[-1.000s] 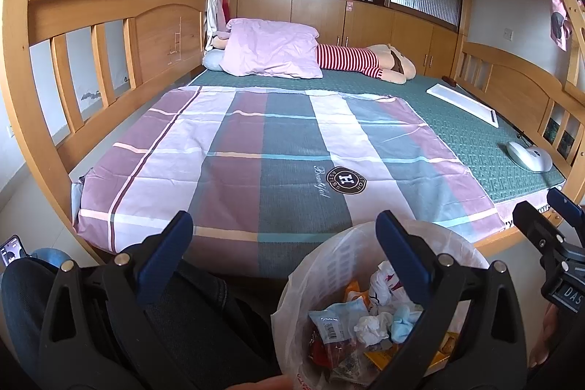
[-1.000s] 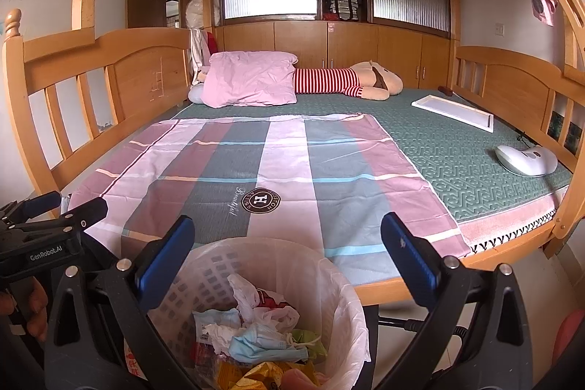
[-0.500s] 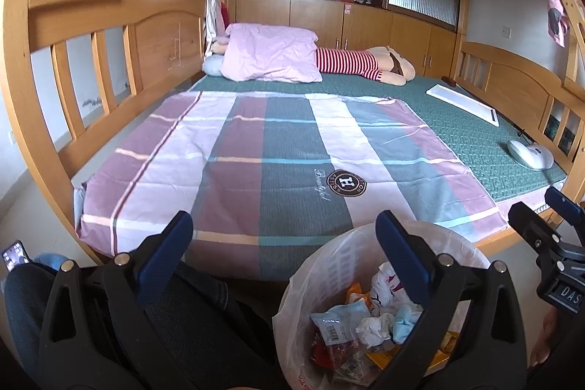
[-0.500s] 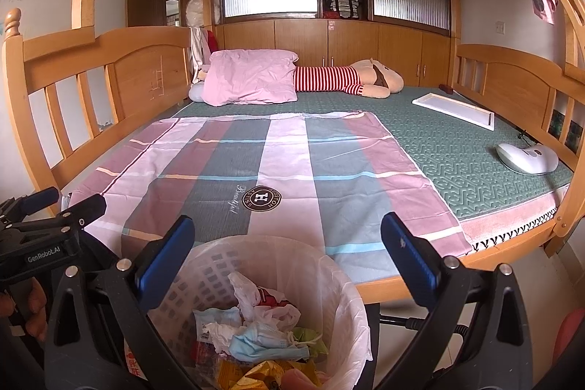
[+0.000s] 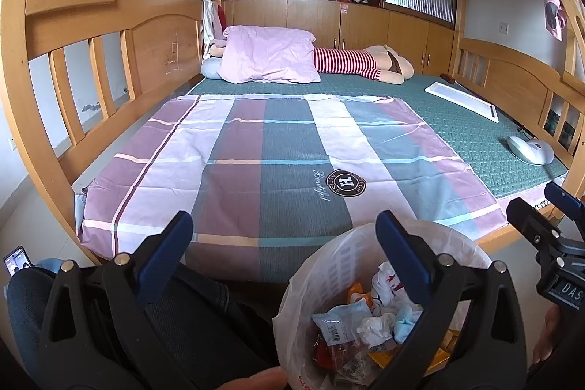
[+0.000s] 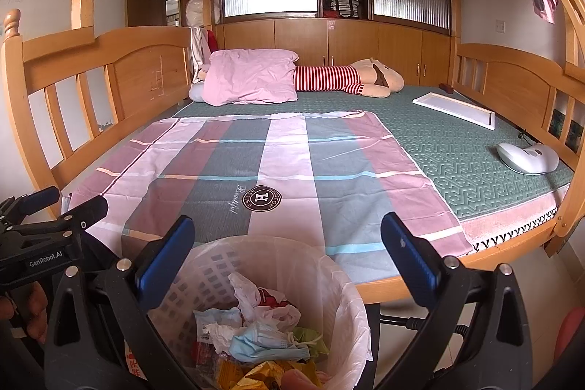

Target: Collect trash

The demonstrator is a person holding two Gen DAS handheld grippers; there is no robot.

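While hovering side by side above the bin [image 6: 340, 284], both tools [image 5: 283, 236] [image 6: 287, 238] wide apart, empty

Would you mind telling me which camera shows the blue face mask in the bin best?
The right wrist view: the blue face mask lies unobstructed atop the trash. In the left wrist view, the gripper finger hides most of it.

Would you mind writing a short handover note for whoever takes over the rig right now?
Left hand-held gripper: open, empty, above the near edge of the bed.
Right hand-held gripper: open, empty, above the bin.
Trash bin: white-lined, on the floor against the bed's near edge, holding wrappers, tissues and a blue face mask.
Done: that trash is in the bin.
Left: no loose trash shows on the plaid sheet; check the white tray and the rest of the bed.
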